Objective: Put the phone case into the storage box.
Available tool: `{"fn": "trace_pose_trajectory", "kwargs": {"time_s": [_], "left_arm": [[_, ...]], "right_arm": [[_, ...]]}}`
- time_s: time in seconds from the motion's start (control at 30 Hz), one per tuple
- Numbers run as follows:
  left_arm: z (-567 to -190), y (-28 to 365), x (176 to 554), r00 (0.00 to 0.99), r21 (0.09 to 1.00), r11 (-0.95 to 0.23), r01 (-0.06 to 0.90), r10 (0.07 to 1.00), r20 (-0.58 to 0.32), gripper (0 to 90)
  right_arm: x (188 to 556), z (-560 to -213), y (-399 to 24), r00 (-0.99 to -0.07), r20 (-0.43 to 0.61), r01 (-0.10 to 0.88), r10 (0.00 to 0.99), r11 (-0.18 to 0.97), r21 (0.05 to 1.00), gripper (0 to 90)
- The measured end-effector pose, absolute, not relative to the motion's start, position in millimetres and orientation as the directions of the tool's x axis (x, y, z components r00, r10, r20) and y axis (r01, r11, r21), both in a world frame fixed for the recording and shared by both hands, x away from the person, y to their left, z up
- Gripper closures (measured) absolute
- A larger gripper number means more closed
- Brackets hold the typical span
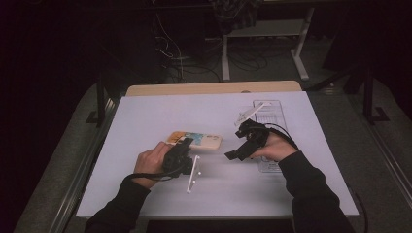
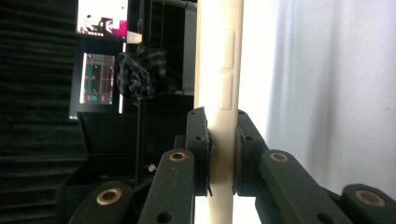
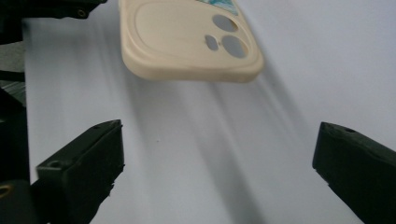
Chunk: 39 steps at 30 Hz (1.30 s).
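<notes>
A cream phone case (image 1: 201, 141) with a colourful print lies flat near the middle of the white table (image 1: 155, 111). My left gripper (image 1: 186, 144) is shut on its near-left end. In the left gripper view the case's side (image 2: 219, 70), with its button bumps, runs upright between the two black pads (image 2: 198, 140), which press on it from both sides. My right gripper (image 1: 232, 155) is to the right of the case, open and pointing toward it. In the right gripper view the camera cut-out end of the case (image 3: 187, 39) hangs just above the table ahead of the wide-apart jaws of my right gripper (image 3: 219, 154).
A clear plastic tray (image 1: 270, 115) lies on the table at the back right, partly under the right hand. A wooden board (image 1: 214, 88) edges the table's far side. Desk legs (image 1: 225, 58) and cables are on the floor beyond. Lit screens (image 2: 95, 74) glow in the dark background.
</notes>
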<state>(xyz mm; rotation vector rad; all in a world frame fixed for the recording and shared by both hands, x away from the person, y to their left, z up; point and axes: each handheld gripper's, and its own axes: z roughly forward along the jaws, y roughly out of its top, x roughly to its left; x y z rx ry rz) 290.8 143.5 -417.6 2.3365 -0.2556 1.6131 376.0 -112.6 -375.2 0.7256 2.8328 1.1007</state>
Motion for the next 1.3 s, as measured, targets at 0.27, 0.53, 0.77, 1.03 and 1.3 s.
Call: {"fn": "trace_pose_trajectory", "kwargs": {"time_s": [0.27, 0.53, 0.77, 1.03, 1.3], "left_arm": [[-414, 145, 295, 0.429, 0.241, -0.932, -0.27, 0.108, 0.897, 79.8], [-408, 147, 299, 0.508, 0.325, -0.922, -0.212, 0.18, 0.842, 79.8], [-404, 148, 303, 0.568, 0.394, -0.905, -0.158, 0.244, 0.786, 79.8], [-396, 153, 308, 0.644, 0.511, -0.856, -0.078, 0.348, 0.682, 79.8], [-389, 159, 314, 0.694, 0.603, -0.798, 0.0, 0.434, 0.574, 79.8]], "right_arm": [[370, -378, -123, -0.858, 0.181, 0.474, 0.481, 0.606, 0.638, 1.7], [369, -384, -129, -0.851, 0.191, 0.491, 0.489, 0.613, 0.619, 0.6], [371, -387, -127, -0.86, 0.171, 0.475, 0.481, 0.631, 0.613, 0.5], [371, -389, -124, -0.861, 0.173, 0.474, 0.478, 0.635, 0.61, 0.5], [371, -387, -125, -0.856, 0.187, 0.484, 0.482, 0.621, 0.616, 0.5]]}}
